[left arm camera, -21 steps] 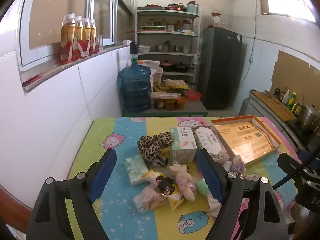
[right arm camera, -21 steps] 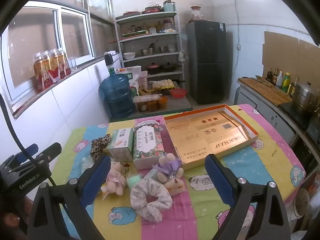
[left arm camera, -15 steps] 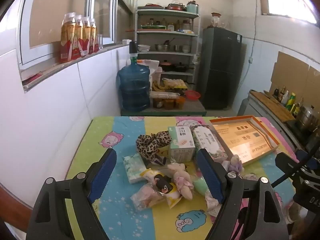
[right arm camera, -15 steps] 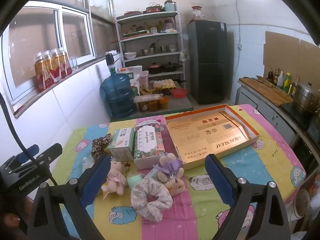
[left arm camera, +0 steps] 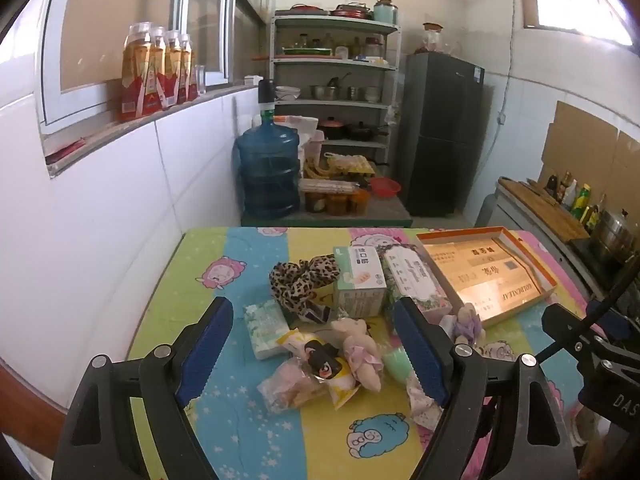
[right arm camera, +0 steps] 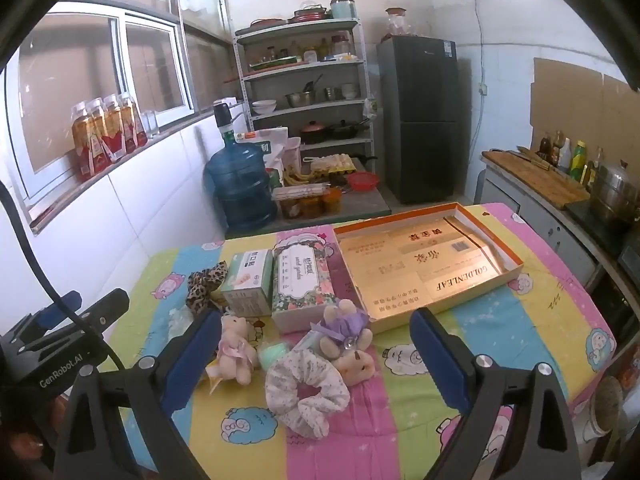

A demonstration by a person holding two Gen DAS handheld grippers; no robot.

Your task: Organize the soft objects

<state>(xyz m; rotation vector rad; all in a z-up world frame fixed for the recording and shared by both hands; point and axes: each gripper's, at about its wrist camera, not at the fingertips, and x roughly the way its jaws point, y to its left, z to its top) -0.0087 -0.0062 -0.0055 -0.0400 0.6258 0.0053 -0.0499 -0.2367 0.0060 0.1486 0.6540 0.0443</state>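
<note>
A: How do the two grippers stand?

B: The left gripper (left arm camera: 316, 350) and the right gripper (right arm camera: 310, 350) both hover above the striped cartoon-print tablecloth (right arm camera: 520, 320), blue-padded jaws spread wide, nothing between the pads.

A: And the soft things, counted?

B: Two scrunchies: one leopard-print fabric scrunchie (left arm camera: 300, 280) beside the green-and-white carton (right arm camera: 248, 280), one pale floral fabric scrunchie (right arm camera: 306, 388) nearest the right gripper. Three small plush bears: a cream bear with a pink bow (right arm camera: 236, 346), a bear in a purple dress (right arm camera: 342, 326), and a tan bear (right arm camera: 358, 364) lying against it.

A: Anything else?

B: One flowered tissue pack (right arm camera: 302, 280) touching the carton, one small pale green tissue packet (left arm camera: 266, 326), and one shallow orange-rimmed gold cardboard box lid (right arm camera: 424, 268), open side up, with none of the soft things inside.
</note>
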